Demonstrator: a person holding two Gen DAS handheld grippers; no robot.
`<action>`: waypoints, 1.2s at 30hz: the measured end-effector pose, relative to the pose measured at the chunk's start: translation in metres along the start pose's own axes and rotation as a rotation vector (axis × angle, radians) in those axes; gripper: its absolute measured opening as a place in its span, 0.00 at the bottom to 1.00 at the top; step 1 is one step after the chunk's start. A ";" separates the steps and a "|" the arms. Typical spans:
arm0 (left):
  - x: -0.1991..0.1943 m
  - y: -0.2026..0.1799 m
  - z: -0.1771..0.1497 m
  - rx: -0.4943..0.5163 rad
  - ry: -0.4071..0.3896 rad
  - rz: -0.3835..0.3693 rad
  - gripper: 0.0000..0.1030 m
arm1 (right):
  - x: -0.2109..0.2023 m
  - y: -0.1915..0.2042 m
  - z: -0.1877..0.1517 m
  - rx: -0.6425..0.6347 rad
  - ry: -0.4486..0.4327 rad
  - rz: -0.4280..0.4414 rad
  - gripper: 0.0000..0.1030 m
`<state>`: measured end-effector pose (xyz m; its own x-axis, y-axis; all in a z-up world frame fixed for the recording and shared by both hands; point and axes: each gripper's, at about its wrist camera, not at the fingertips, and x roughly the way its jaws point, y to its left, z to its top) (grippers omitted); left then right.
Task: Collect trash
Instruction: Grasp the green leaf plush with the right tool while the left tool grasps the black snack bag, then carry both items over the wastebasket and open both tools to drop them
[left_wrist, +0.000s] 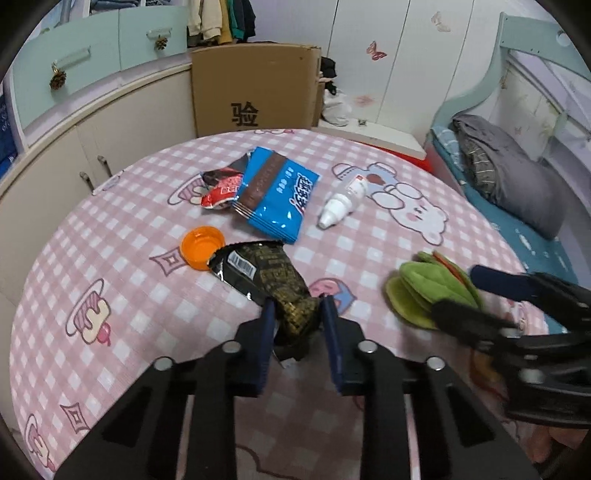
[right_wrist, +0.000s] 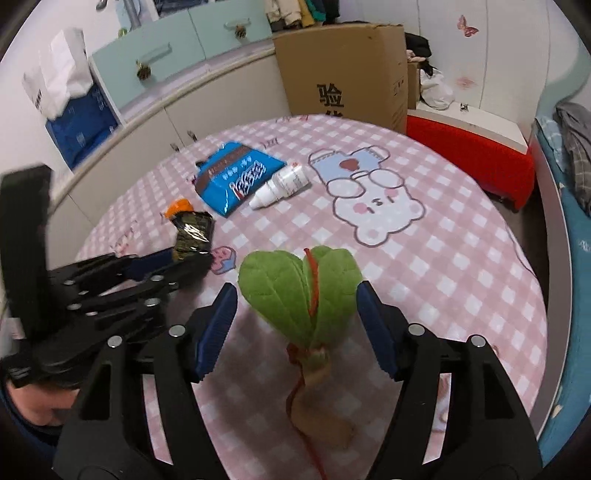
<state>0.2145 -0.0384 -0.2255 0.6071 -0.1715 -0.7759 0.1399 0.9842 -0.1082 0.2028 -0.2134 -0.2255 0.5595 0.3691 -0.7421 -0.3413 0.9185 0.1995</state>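
My left gripper (left_wrist: 297, 308) is shut on the near end of a black and gold snack wrapper (left_wrist: 264, 275), which also shows in the right wrist view (right_wrist: 194, 234). An orange bottle cap (left_wrist: 202, 248), a blue snack bag (left_wrist: 275, 194), a red and black wrapper (left_wrist: 221, 186) and a small white bottle (left_wrist: 345, 199) lie further back on the pink checked tablecloth (left_wrist: 110, 258). My right gripper (right_wrist: 297, 293) is open around a green plush leafy vegetable (right_wrist: 299, 291), which lies on the cloth between the fingers.
A large cardboard box (left_wrist: 255, 88) stands behind the table. Cream cabinets (left_wrist: 92, 147) run along the left. A bed with grey bedding (left_wrist: 509, 173) is at the right. A red stool (right_wrist: 472, 155) stands at the far right of the table.
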 end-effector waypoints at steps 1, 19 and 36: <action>-0.002 0.002 -0.002 -0.001 -0.003 -0.016 0.20 | 0.004 0.003 -0.001 -0.017 0.009 -0.007 0.38; -0.003 0.002 -0.001 0.004 -0.001 -0.025 0.18 | -0.038 -0.024 -0.024 0.077 -0.059 0.006 0.24; -0.073 -0.094 0.009 0.098 -0.128 -0.258 0.18 | -0.166 -0.108 -0.045 0.273 -0.318 0.009 0.24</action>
<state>0.1641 -0.1184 -0.1536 0.6347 -0.4251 -0.6453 0.3731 0.8999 -0.2259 0.1123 -0.3798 -0.1529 0.7771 0.3635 -0.5138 -0.1588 0.9031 0.3989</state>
